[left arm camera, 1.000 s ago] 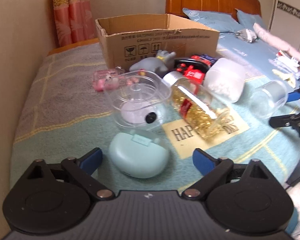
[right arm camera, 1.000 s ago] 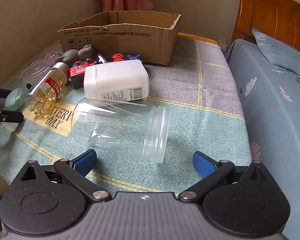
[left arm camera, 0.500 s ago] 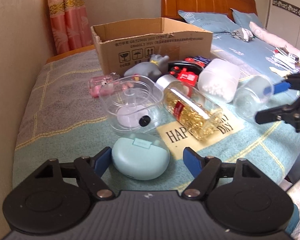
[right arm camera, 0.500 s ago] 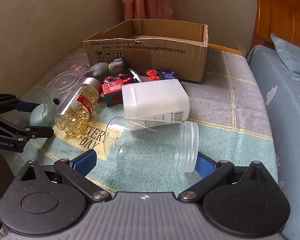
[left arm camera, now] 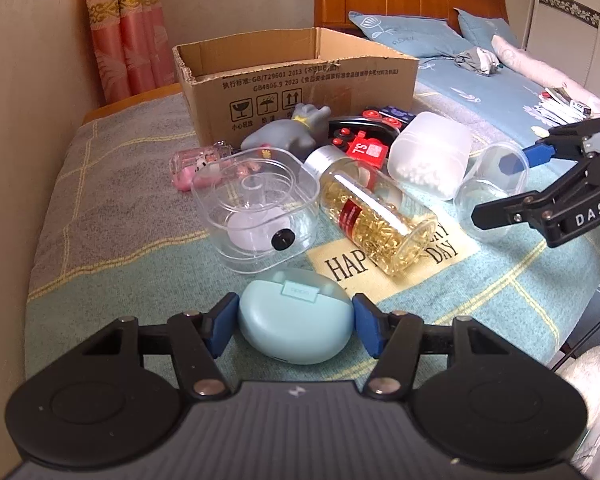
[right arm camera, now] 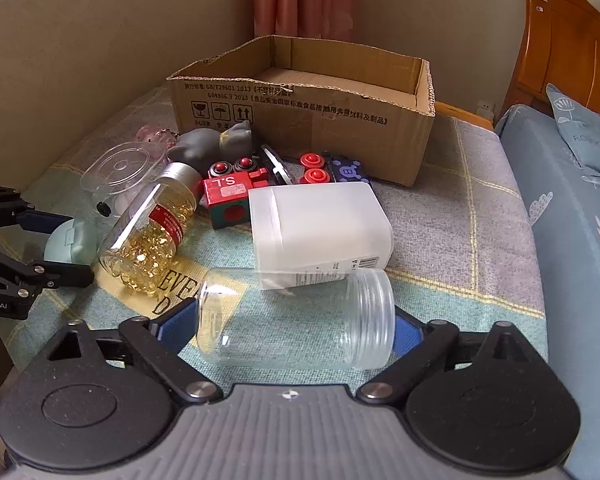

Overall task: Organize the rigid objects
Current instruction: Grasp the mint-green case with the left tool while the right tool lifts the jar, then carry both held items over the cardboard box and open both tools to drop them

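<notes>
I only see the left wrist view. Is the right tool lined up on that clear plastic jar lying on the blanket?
Observer: Yes. The right tool straddles the clear plastic jar end to end. Its jaws have just been closing, but contact is unclear.
Operator: Which way is its mouth?
Observer: The threaded mouth faces that tool's right pad.
Operator: Anything in the brown cardboard box?
Observer: The part of the brown cardboard box floor that shows is bare.
</notes>
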